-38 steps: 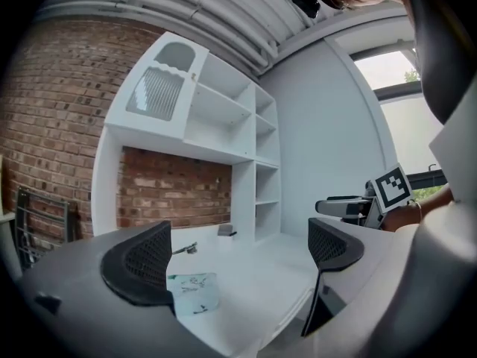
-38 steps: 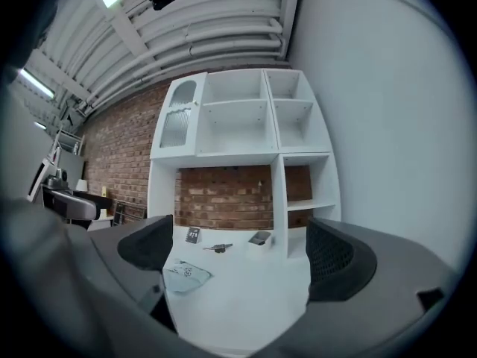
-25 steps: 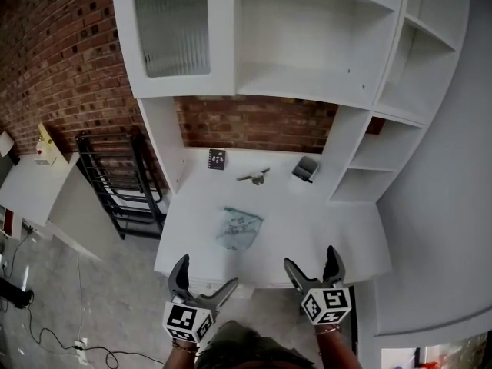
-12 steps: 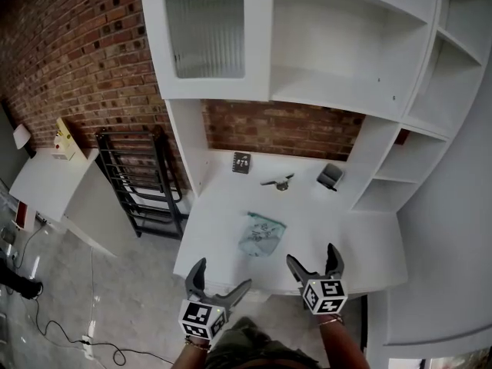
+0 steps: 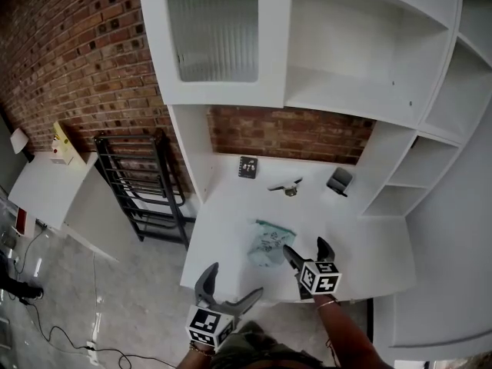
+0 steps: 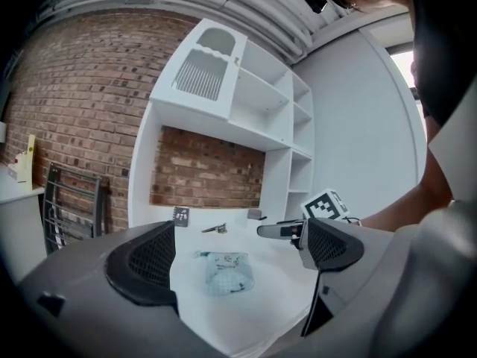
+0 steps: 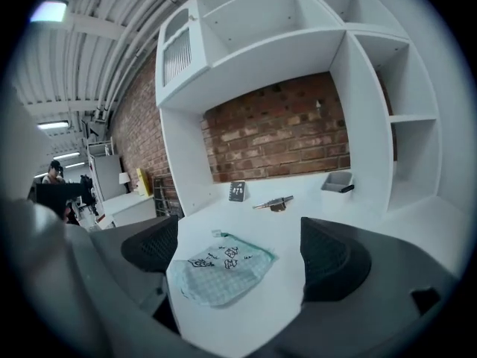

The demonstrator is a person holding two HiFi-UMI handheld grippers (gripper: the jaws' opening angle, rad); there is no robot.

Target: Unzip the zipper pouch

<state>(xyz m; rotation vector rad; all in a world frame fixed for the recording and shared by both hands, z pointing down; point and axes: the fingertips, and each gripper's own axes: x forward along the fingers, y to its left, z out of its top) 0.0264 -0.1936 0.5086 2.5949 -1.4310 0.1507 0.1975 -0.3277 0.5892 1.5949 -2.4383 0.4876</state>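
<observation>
Setup for pinching: hovering right gripper (image 5: 304, 250) just beside pale green checked fabric zipper pouch (image 5: 269, 244) lying flat on white desk (image 5: 231, 221), jaws wide, closing on nothing yet; holding left gripper (image 5: 233, 287) off the near desk edge, jaws released, empty, probably waiting to brace.

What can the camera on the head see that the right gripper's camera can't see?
Only the head view shows the left gripper, held open with nothing in it, and the grey floor with a black cable lying on it. Only the right gripper view shows the ceiling pipes and a ceiling light. Both show the zipper pouch lying flat on the white desk, with the small card and the grey tray at the back by the brick wall.
</observation>
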